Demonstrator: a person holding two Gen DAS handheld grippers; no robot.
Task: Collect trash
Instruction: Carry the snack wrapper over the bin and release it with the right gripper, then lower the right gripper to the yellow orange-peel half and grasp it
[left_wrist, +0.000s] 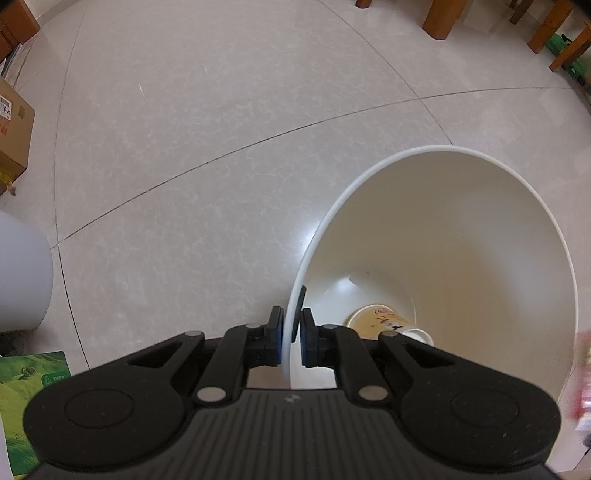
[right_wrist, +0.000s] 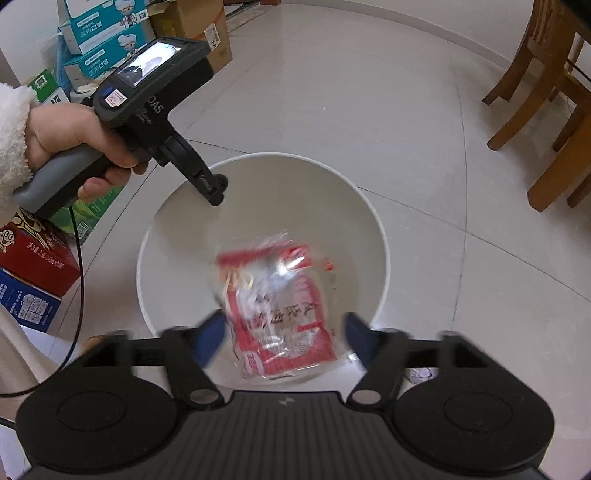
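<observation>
Your right gripper (right_wrist: 282, 334) gapes wide; the crinkled red-and-clear plastic wrapper (right_wrist: 280, 306) hangs loose between its jaws, directly above the round white plastic bin (right_wrist: 382, 236), whose rim your left gripper (left_wrist: 290, 341) pinches.

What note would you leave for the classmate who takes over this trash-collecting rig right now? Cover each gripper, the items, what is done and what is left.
Left gripper: shut on the rim of the white bin, holding it.
Right gripper: open above the bin; the red snack wrapper lies loose between its fingers, blurred, not pinched.
In the bin: a paper cup lying on its side at the bottom.
Done: cup binned, wrapper let go over the bin.
Left: check that the wrapper lands inside. No other trash shows on the floor in view.
</observation>
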